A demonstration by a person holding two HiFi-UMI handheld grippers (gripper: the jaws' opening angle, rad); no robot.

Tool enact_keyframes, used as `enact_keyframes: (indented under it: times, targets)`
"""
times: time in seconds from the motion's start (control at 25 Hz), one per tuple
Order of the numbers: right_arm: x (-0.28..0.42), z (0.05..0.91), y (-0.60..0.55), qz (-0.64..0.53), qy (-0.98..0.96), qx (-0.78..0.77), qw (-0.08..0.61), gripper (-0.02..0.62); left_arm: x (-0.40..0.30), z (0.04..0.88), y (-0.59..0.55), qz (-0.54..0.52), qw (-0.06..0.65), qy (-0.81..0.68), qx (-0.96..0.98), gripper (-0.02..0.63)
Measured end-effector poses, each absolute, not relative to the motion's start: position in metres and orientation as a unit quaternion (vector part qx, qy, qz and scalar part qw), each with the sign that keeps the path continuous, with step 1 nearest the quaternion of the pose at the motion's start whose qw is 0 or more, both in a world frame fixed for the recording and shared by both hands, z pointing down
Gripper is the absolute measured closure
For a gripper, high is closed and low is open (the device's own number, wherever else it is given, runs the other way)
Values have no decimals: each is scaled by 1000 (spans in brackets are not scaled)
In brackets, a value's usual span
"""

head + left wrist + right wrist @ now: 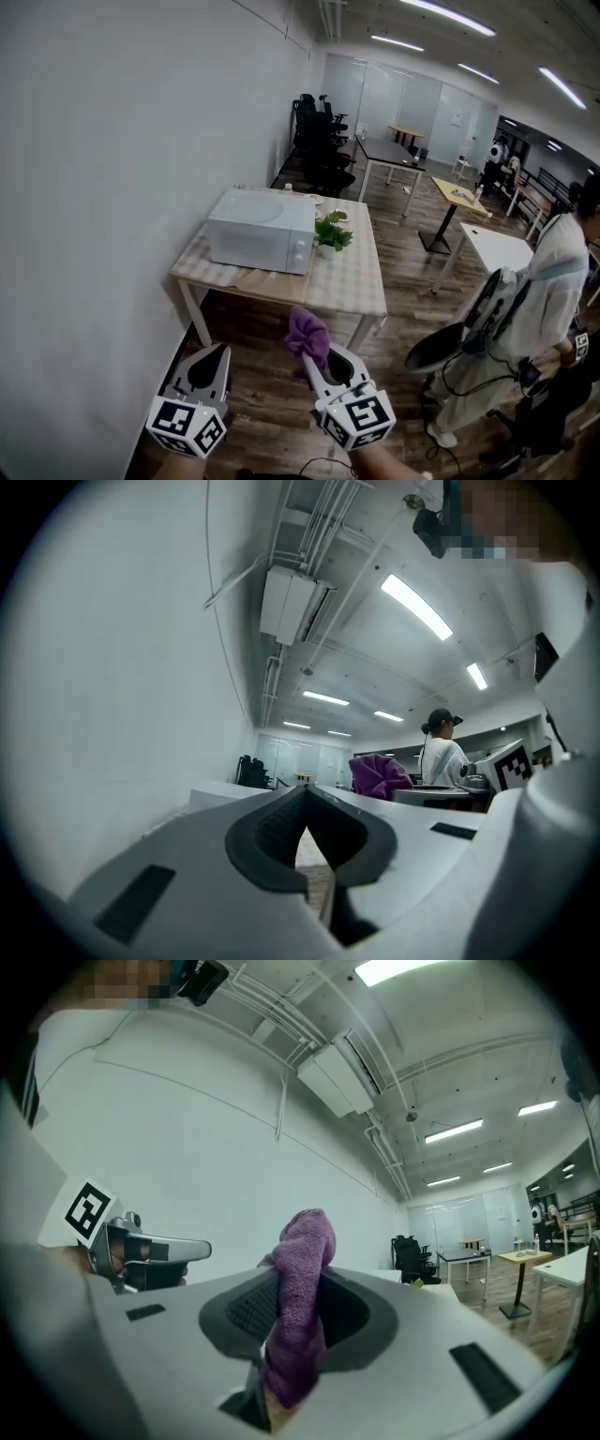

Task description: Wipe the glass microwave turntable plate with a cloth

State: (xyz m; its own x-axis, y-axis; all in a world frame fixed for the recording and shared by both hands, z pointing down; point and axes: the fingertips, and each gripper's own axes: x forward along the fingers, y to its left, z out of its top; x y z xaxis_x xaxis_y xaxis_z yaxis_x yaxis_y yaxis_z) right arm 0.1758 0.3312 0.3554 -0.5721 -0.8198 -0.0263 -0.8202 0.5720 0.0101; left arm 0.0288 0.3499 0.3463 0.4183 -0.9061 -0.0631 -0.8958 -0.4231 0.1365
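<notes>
A: Which step is this?
B: The approach. The right hand-held gripper (315,361) is clenched on a crumpled purple terry cloth (308,336); the left hand-held gripper (220,352) is clenched on nothing.
A: And the glass turntable plate?
B: Unseen, likely inside the closed white microwave (262,231) on the checked counter (361,281), well ahead of both. Next, the door needs opening.

left gripper (220,354): pale grey wedge-shaped shell, dark grey ribbed pads (272,829), black rectangular slots (136,902) set into the jaw backs | right gripper (315,367): same grey shell, dark pads, black slots | marker cubes (186,427): white, with black square-patterned codes, one at each gripper's rear
</notes>
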Motion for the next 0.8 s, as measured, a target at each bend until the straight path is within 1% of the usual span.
enact_keyframes:
  times: [0.28, 0.8]
  targets:
    - [150, 358, 327, 8, 886, -464, 7, 489, 8, 345, 345, -58, 25, -530, 846, 598]
    - [104, 362, 321, 12, 876, -481, -1, 489, -37, 351, 338, -55, 28, -503, 862, 598]
